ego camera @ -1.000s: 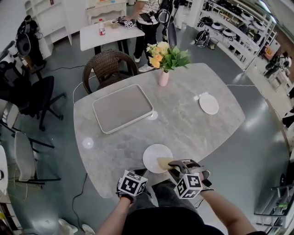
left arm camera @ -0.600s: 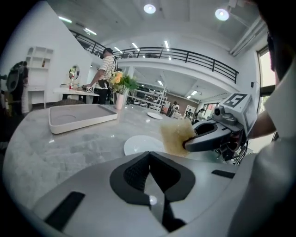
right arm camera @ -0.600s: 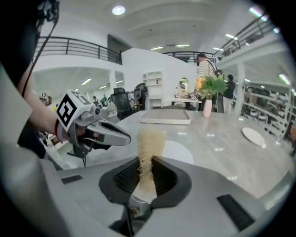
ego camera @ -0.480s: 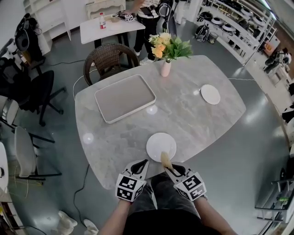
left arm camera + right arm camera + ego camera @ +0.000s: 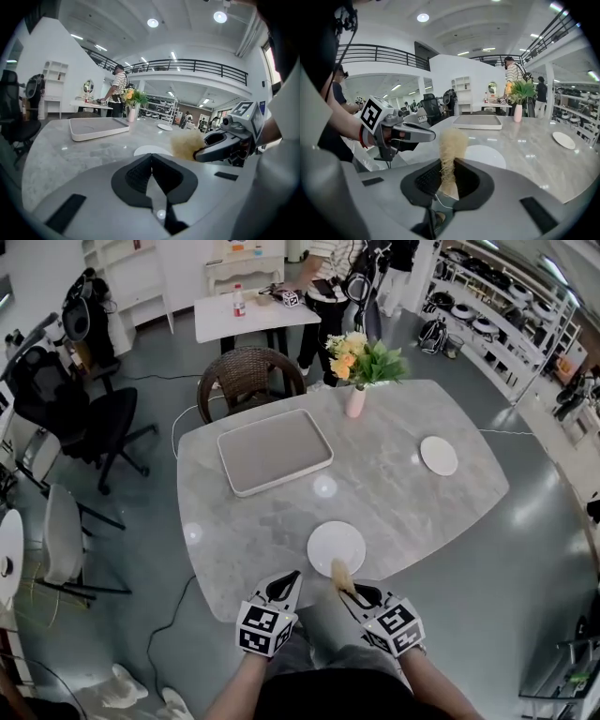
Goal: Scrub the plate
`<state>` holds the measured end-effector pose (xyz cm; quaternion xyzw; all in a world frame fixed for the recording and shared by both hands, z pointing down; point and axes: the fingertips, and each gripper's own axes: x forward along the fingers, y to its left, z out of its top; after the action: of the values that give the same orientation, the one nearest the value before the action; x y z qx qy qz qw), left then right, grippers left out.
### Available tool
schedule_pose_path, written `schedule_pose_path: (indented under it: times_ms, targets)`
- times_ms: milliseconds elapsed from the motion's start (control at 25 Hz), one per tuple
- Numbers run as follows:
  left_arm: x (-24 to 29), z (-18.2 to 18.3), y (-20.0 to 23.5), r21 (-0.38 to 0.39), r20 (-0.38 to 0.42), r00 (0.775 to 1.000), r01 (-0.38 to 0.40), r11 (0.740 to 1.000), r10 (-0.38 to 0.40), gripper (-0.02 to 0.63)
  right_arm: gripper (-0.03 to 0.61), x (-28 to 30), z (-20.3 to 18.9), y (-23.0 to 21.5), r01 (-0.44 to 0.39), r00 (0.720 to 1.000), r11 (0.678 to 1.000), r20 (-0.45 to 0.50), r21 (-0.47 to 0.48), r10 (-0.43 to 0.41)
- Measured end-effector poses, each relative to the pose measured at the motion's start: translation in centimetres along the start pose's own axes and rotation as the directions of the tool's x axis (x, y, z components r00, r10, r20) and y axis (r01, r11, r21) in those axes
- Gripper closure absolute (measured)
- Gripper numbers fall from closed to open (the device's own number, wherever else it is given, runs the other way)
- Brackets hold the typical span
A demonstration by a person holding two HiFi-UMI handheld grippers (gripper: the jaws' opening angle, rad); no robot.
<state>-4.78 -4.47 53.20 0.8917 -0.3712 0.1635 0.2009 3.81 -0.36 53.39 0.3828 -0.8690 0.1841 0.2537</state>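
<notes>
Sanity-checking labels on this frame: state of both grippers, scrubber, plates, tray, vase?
left gripper: shut, empty.
right gripper: shut on the scrubber.
scrubber: clamped, tuft sticking out beyond the gripper.
near plate: flat on the table, not held.
far plate: flat, empty.
tray: flat, empty.
vase: upright, holding flowers.

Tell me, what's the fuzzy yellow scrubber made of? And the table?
Scrubber: looks like dry plant fibre, maybe loofah; pale, stringy strands show. Table: seems to be polished grey marble or a lookalike; it is veined, with glossy highlights.
</notes>
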Motion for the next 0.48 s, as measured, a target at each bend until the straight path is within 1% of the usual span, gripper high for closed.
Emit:
schedule_pose_path:
  times_ms: [120,240,360,480]
  targets:
    - [-0.6,-0.2,-0.4,-0.021,0.01,0.999,-0.051,0.998,0.051,0.6,0.517,-0.5,0.1,0.5,-0.038,0.999,0.999,0.011,-0.018,0.039]
    - [-1.1,-0.5,-1.6,-0.043,0.015,0.996,-0.086,0.995,0.086,0.6,0.517,-1.7,0.0,0.9,-0.074,0.997,0.997,0.013,-0.036,0.075]
    - [-1.4,-1.1,-3.1,-0.059,0.016,0.993,-0.112,0.992,0.113,0.6,0.517,-3.2,-1.1,1.1,-0.102,0.995,0.994,0.006,-0.038,0.102]
    - [-1.9,-1.6,-5.0,-0.059,0.016,0.992,-0.127,0.99,0.128,0.6,0.517,-4.8,-2.7,1.3,-0.13,0.992,0.991,-0.002,-0.029,0.13]
